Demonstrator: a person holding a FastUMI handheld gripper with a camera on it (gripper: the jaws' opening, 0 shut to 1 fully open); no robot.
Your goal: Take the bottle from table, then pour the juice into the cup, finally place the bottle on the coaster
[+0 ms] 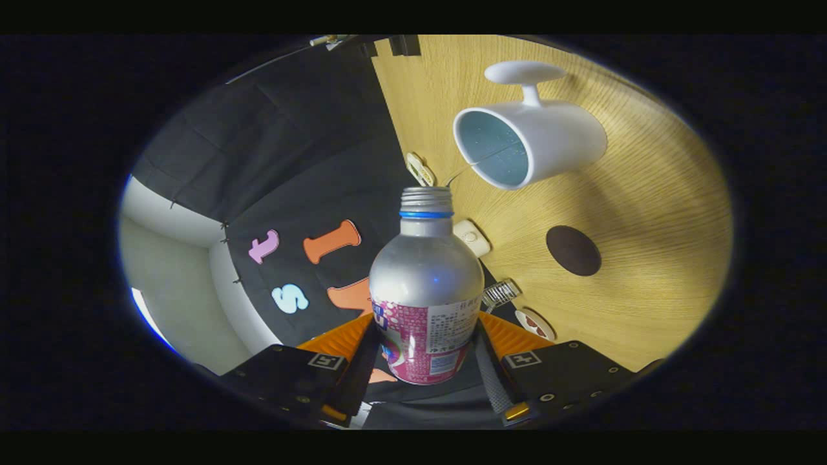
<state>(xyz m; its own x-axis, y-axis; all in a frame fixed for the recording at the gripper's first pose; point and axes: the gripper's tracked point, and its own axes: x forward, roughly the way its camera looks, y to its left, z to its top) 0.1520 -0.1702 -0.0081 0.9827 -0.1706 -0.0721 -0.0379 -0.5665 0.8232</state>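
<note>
In the gripper view, the gripper [423,352] pinched the bottle [425,294] between both fingers, its long axis running toward twelve o'clock. The open neck pointed short of the cup [526,142] at one o'clock; the coaster [573,250] lay at two.

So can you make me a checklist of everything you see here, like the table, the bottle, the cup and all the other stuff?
Surface: wooden table, pale grain.
Bottle: silver with a pink label, cap off, tipped toward the cup; a thin stream runs from its mouth.
Cup: white, pale blue inside, beyond the bottle, taking the stream.
Coaster: dark round disc on the table, nothing on it.
Clutter: a white dish behind the cup; several small items along the table edge, too small to tell.
Gripper: both fingers press the bottle's labelled sides.
Cables: nothing seen.
Surroundings: black cloth wall, a white wall past it.
</note>
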